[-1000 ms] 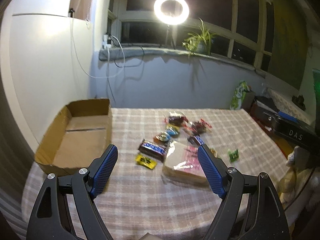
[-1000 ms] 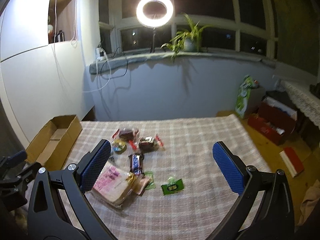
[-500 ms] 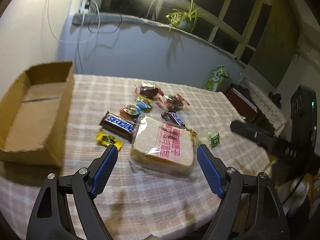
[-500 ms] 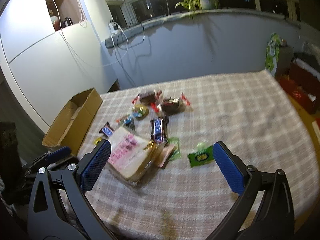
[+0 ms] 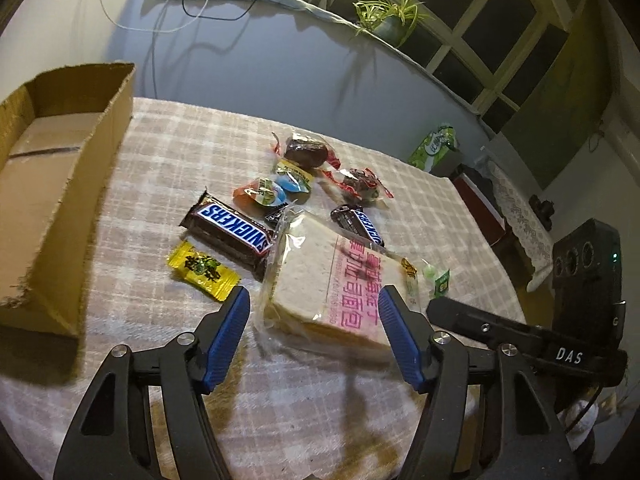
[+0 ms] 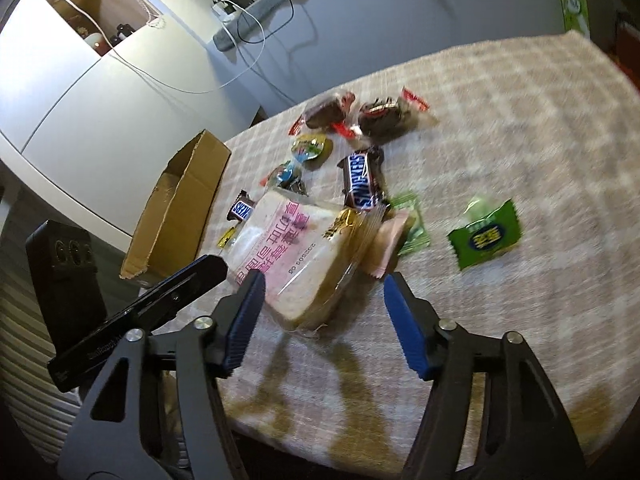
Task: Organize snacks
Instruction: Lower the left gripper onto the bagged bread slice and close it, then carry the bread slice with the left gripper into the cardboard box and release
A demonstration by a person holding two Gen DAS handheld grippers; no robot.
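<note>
Snacks lie in a loose heap on the checked cloth of the bench (image 5: 168, 152), and both pairs of tongs are aimed down at the same prize: the bagged bread (image 5: 336, 280) with pink print, flat on the cloth at the near edge of the pile. Left tongs (image 5: 314, 304) have their blue pads either side of the loaf's near corner, jaws closing, pads not pressing on the wrapper yet, so nothing is gripped. Right tongs (image 6: 322, 292) come in from the other side, jaws closing too, with the bread's corner just ahead of the gap and no contact that can be seen. Beside the loaf sits a long Snickers bar (image 5: 230, 232), touching the bag's edge, with a yellow candy (image 5: 202, 270) just in front of it. A smaller Snickers (image 5: 360, 226) pokes out behind the bread, two jelly cups (image 5: 276, 190) lie further back, and two clear-wrapped dark cakes (image 5: 304, 152) mark the far end of the heap. Off to the right, apart from the rest, lies a green packet (image 6: 486, 236). At the left edge of the bench the open cardboard box (image 5: 68, 184) stands with nothing visible inside, well apart from the bread.
</note>
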